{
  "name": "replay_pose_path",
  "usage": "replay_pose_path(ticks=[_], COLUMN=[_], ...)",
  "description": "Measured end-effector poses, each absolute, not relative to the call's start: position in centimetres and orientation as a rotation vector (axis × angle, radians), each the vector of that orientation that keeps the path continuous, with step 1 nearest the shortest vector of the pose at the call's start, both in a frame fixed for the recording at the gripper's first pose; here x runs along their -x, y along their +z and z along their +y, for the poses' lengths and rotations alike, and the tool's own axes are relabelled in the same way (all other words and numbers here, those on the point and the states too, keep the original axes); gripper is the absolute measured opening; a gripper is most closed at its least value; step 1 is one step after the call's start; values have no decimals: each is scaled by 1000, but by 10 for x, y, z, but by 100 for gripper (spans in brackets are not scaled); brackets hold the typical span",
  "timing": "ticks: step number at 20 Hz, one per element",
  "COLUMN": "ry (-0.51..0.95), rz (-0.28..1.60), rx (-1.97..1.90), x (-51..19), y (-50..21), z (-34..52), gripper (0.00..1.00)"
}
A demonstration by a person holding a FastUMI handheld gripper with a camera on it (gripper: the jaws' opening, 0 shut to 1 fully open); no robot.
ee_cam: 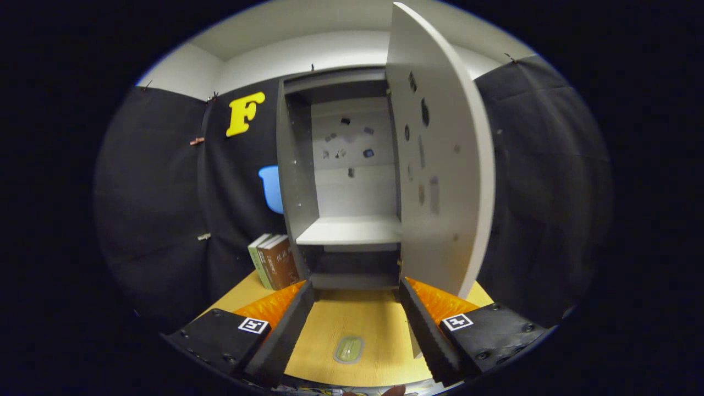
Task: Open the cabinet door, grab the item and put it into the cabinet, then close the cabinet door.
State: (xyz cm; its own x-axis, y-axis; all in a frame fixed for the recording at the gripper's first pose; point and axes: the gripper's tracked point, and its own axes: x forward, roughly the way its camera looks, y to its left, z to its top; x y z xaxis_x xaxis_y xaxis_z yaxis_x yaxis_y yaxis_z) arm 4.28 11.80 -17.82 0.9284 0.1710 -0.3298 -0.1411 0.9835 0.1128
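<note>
cabinet [341, 165] open, door [440, 165] right, shelf [352, 230] seemingly clear

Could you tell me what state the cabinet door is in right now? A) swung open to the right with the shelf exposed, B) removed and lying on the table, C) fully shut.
A: the cabinet door stands swung open to the right, exposing the shelf, beyond the open gripper.

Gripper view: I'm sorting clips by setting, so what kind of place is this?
Likely a staged recording booth, not a real home: black cloth wall, a small grey cabinet with its door open on a wooden tabletop, open fingers ahead.
</note>
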Motion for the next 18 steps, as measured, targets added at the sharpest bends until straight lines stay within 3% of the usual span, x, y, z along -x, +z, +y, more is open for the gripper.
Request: replay_pose_path(ticks=[12, 18], ry=[123, 32], rz=[800, 933], rx=[-97, -46], x=[-70, -75], y=[-447, -527], z=[172, 168], gripper=[99, 98])
